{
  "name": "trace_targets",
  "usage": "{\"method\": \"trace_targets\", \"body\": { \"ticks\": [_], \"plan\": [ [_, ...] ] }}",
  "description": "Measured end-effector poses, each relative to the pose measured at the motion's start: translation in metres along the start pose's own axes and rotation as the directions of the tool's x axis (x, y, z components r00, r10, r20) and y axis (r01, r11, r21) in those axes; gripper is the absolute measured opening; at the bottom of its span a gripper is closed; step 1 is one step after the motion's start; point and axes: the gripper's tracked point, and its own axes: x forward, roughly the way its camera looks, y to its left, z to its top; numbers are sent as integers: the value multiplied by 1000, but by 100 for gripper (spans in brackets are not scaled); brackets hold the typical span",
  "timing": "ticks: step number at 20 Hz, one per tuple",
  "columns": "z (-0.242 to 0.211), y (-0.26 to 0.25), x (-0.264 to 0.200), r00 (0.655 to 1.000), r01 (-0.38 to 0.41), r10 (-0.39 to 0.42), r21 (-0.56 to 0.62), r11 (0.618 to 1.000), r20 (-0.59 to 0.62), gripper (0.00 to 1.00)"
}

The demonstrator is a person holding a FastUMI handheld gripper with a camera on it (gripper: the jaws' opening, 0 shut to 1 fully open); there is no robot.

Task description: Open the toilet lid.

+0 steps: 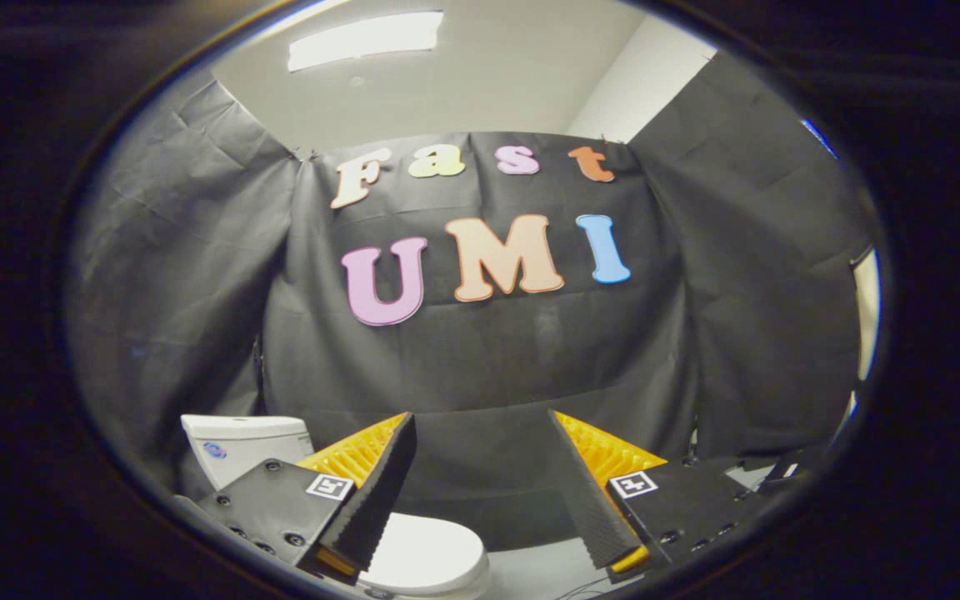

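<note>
One white ceramic toilet (413, 550) stands low in the gripper view, partly hidden behind the left finger. Its smooth white oval toilet lid (430, 554) lies flat and closed over the bowl, showing between the two fingers and below them, nearer the left one. One white rectangular cistern (238, 446) rises behind it, beyond the left finger's mount, with a small round blue mark on its front that is too small to read.

Two fingers (380, 492) of the gripper (484, 492) reach forward with a wide gap between them, so the claw stands open and holds nothing. Neither finger touches the lid; the toilet sits under and beyond them. Each finger has a ribbed inner face, and each black mounting plate carries one small square black-and-white marker tag (329, 487), two tags in all.

Black cloth (497, 358) hangs as the booth's wall in three panels, one straight ahead and one to each side, creased and pinned at the top corners. Above the cloth, a plain pale ceiling (488, 75) holds one long rectangular light panel (366, 37), lit. A pale floor (547, 571) shows between the lid and the right finger, with thin dark cables lying on it near the finger's base.
</note>
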Motion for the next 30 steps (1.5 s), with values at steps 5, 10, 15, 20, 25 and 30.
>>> {"method": "trace_targets", "body": {
  "ticks": [5,10,15,20,25,30],
  "plan": [
    [-26,2,9,988,150,-151,171,974,-11,85],
    [-68,8,2,954,300,-290,202,932,-76,79],
    [-107,31,-4,927,373,-347,254,893,-140,81],
    [-151,77,-8,935,344,-285,350,871,-209,84],
    [-191,122,-21,936,328,-223,447,832,-271,86],
    [-223,153,-33,927,343,-191,519,783,-323,97]
  ]
}}
